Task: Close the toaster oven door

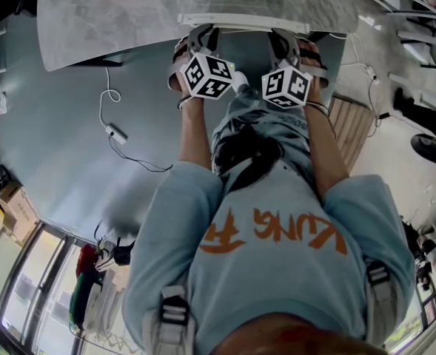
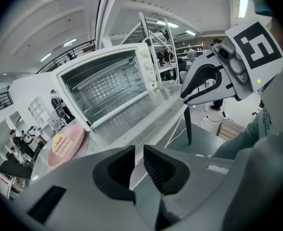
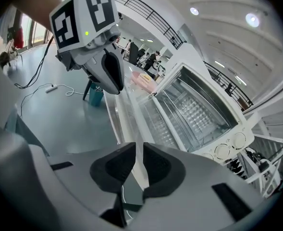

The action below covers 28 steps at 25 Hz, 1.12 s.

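Head view: two grippers [image 1: 201,34] [image 1: 289,37] at one toaster oven door [image 1: 241,21].

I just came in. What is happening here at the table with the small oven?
A person holds one gripper in each hand at the front edge of the toaster oven. Its glass door lies down, fully open. The left claw and the right claw each have the door's white handle between their jaws, which stand slightly apart and do not seem to clamp it. A pink plate with food sits beside the oven.
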Tool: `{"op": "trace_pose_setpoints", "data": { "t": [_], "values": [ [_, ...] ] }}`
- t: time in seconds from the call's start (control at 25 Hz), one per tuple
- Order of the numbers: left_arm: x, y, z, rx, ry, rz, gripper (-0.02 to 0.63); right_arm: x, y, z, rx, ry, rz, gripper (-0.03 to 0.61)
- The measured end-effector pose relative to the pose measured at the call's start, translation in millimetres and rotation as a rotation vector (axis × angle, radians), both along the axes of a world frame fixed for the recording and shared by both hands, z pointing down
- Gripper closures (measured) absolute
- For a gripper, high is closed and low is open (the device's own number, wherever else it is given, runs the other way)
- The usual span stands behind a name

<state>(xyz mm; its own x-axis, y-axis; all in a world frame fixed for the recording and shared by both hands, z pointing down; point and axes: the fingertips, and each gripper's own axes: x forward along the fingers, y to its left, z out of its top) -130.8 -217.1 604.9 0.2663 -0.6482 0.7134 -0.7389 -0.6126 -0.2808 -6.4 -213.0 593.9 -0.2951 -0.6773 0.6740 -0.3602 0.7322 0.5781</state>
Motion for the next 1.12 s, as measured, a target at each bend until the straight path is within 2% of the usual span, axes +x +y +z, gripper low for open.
{"op": "trace_pose_setpoints", "data": {
  "t": [0.2,0.4,0.48,0.52,0.56,0.8,1.0,1.12],
  "values": [
    [4,3,3,-0.008,-0.031,0.042,0.522,0,2,1,0.025,0.037,-0.027,0.506],
    [2,2,1,0.011,-0.05,0.042,0.498,0,3,5,0.053,0.068,-0.033,0.473],
    [1,-5,-7,0.045,-0.042,0.034,0.434,6,-1,10,0.041,0.078,-0.006,0.365],
    [2,-10,-13,0.066,-0.042,0.035,0.422,10,-4,10,0.045,0.078,0.01,0.323],
    [2,-14,-19,0.084,-0.048,0.043,0.422,13,-9,7,0.056,0.077,0.023,0.319],
    [3,-26,-38,0.129,-0.133,0.104,0.407,14,-27,-24,0.137,0.061,0.022,0.353],
    [1,-39,-55,0.185,-0.138,0.094,0.408,8,-39,-48,0.203,0.038,0.012,0.454],
    [1,-46,-67,0.214,-0.131,0.086,0.414,8,-43,-58,0.224,0.031,0.007,0.465]
  ]
}}
